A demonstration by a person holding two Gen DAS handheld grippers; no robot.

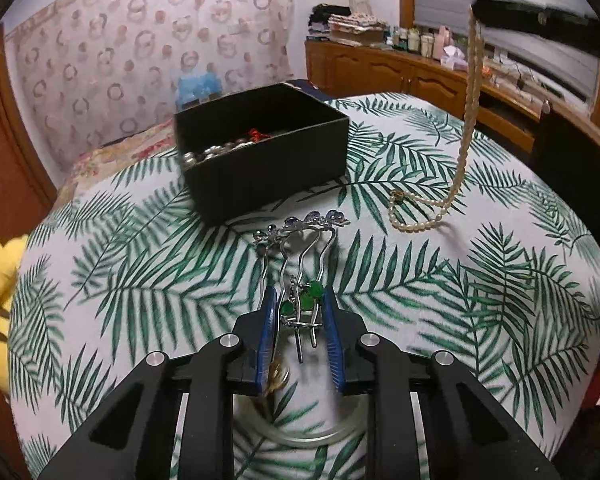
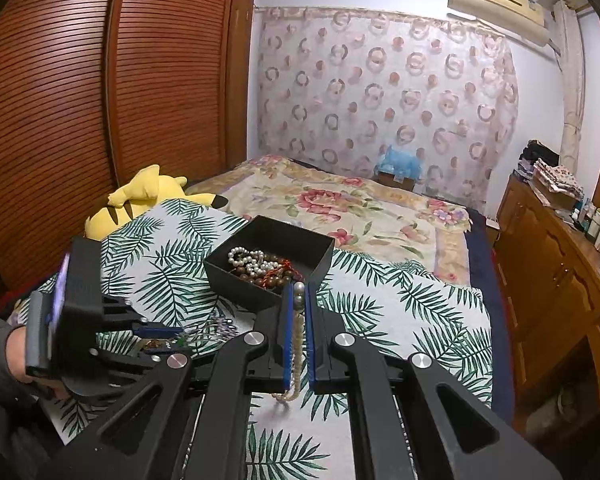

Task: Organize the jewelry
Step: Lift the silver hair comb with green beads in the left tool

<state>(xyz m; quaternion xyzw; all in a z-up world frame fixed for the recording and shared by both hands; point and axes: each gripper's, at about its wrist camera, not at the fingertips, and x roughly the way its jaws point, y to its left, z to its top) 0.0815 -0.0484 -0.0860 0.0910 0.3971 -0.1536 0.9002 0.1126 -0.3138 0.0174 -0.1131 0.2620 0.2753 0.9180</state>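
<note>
**Two pieces in hand, some already boxed**

Palm-leaf cloth [image 1: 480,300] covers the bed where I am sorting; between my left gripper [image 1: 298,312] pads lies a small green-stone piece on silver wire [image 1: 304,300], the jaws narrowed around it, though I cannot tell if the pads press it yet. Just beyond it a silver hairpin with blue flowers [image 1: 300,228] rests on the cloth, and under the gripper lie a clear bangle [image 1: 320,436] and a small gold piece, too hidden to name. My right gripper [image 2: 299,320] is pressed together on a pearl necklace [image 1: 466,128], its tail trailing on the cloth. Farther out, the black box [image 1: 268,164] already holds white pearls, brown beads and a red string; I judge the job partly done, with four or five pieces left.
</note>
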